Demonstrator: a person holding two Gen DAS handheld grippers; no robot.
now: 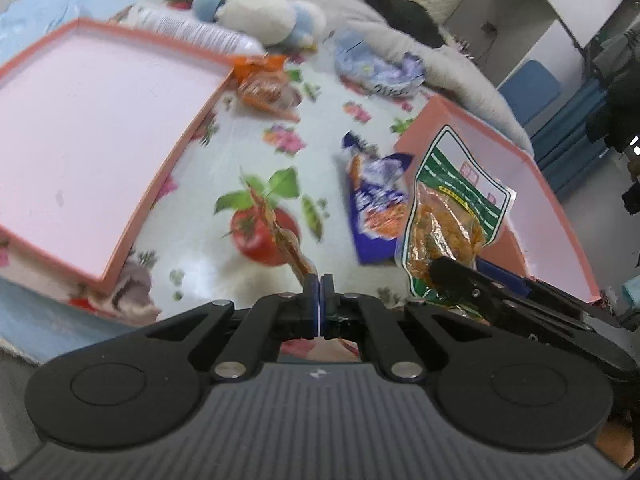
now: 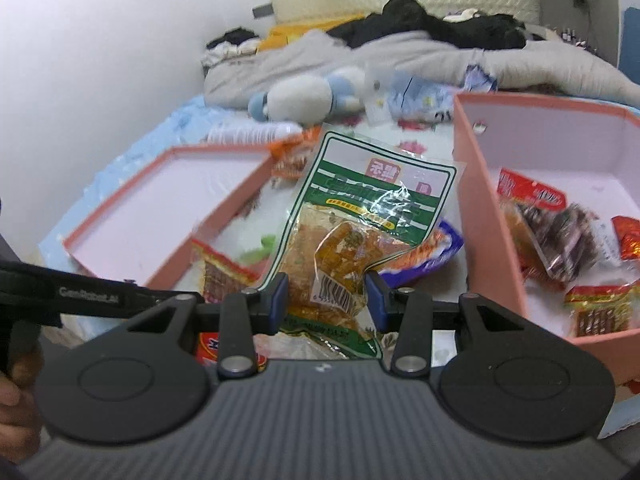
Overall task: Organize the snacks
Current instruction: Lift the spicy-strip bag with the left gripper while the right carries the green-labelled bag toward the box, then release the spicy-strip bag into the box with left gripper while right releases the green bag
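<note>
My left gripper (image 1: pixel 319 285) is shut on a thin red snack packet (image 1: pixel 280 232), seen edge-on above the floral cloth. The same packet shows in the right wrist view (image 2: pixel 224 272). My right gripper (image 2: pixel 326 294) is shut on a green-and-white snack bag (image 2: pixel 360 216) and holds it upright between the two boxes. That bag and the right gripper (image 1: pixel 452 270) also show in the left wrist view, with the bag (image 1: pixel 452 200) in front of the right box. A pink shallow box (image 1: pixel 80 128) lies on the left. A deeper pink box (image 2: pixel 472 184) on the right holds several red snack packets (image 2: pixel 532 196).
A blue-purple snack bag (image 1: pixel 376 208) lies on the cloth between the boxes. An orange packet (image 1: pixel 264 84), a pale blue bag (image 1: pixel 376 64), a white bottle (image 1: pixel 192 32) and a plush toy (image 1: pixel 260 12) lie farther back. Grey bedding (image 2: pixel 360 52) is behind.
</note>
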